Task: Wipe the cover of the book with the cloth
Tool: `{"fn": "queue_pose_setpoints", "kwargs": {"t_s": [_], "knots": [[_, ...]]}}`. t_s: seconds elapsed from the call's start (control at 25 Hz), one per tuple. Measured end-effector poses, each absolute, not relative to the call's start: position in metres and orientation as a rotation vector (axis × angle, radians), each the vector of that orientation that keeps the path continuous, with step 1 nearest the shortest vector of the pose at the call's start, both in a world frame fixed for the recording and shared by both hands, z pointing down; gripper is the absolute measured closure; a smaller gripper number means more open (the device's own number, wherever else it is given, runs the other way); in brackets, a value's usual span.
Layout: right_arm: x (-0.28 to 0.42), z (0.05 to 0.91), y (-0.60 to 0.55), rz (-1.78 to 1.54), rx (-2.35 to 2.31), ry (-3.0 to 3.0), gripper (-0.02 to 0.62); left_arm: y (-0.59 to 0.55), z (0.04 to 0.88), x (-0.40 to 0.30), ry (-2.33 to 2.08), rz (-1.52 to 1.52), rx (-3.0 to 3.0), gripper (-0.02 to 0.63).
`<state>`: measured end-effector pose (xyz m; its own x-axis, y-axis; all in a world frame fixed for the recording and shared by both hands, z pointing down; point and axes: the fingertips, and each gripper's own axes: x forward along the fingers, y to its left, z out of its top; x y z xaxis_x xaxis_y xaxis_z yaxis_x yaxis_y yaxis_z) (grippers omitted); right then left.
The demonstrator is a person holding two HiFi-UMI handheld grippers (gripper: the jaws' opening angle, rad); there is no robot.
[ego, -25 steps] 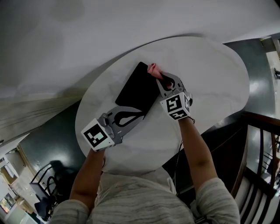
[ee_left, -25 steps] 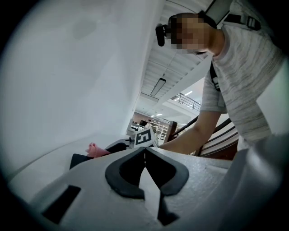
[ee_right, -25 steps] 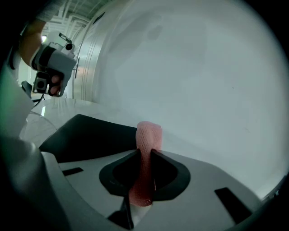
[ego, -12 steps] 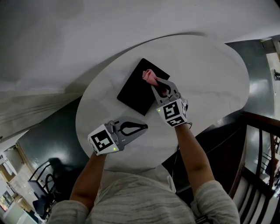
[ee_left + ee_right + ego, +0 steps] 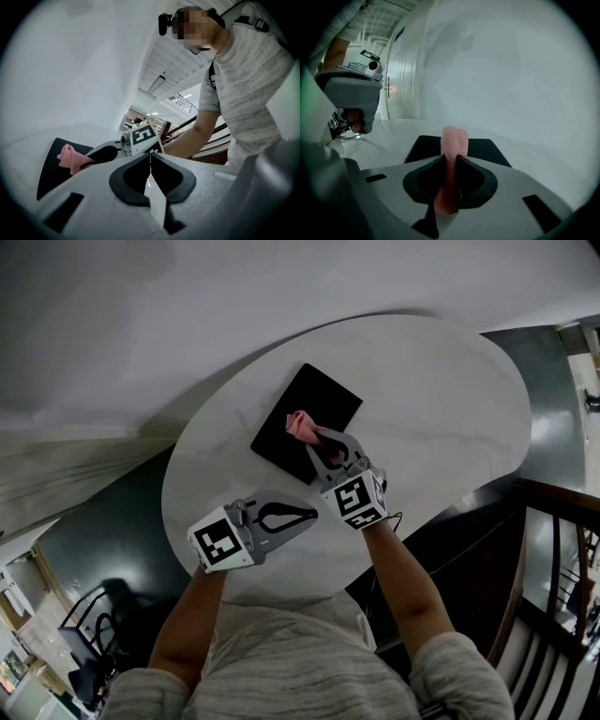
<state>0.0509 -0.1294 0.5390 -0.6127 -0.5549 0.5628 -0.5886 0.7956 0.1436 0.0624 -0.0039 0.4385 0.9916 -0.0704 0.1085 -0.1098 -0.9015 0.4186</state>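
A black book (image 5: pixel 314 407) lies flat on the round white table (image 5: pixel 441 409), its cover up. My right gripper (image 5: pixel 312 434) is shut on a rolled pink cloth (image 5: pixel 300 425), which rests on the book's near half. In the right gripper view the cloth (image 5: pixel 453 145) stands up between the jaws over the book (image 5: pixel 487 149). My left gripper (image 5: pixel 309 513) is shut and empty, lying on the table short of the book. The left gripper view shows the book (image 5: pixel 54 161) and the pink cloth (image 5: pixel 69 158) at lower left.
The table's rim runs close below both grippers. A dark wooden chair (image 5: pixel 553 587) stands at the right, beyond the table edge. A pale wall (image 5: pixel 141 324) fills the far side.
My right gripper has dragged the cloth from the book's far right edge back toward me and leftward across the cover. The left gripper came off the book's near corner onto bare table.
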Motion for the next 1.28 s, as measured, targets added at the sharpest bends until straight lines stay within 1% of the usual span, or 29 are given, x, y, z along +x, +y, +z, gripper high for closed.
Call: {"fn": "queue_pose_setpoints", "kwargs": {"t_s": [0.68, 1.04, 1.28], "knots": [[0.017, 0.539, -0.076, 0.245, 0.678, -2.483, 0.543, 0.013, 0.427, 0.058, -0.089, 0.111, 2.702, 0.589], [-0.003, 0.540, -0.062, 0.409, 0.495, -2.538, 0.542, 0.028, 0.428, 0.050, -0.052, 0.137, 2.686, 0.589], [-0.009, 0.537, -0.060, 0.636, 0.354, -2.616, 0.542, 0.028, 0.430, 0.049, -0.041, 0.140, 2.679, 0.589]]}}
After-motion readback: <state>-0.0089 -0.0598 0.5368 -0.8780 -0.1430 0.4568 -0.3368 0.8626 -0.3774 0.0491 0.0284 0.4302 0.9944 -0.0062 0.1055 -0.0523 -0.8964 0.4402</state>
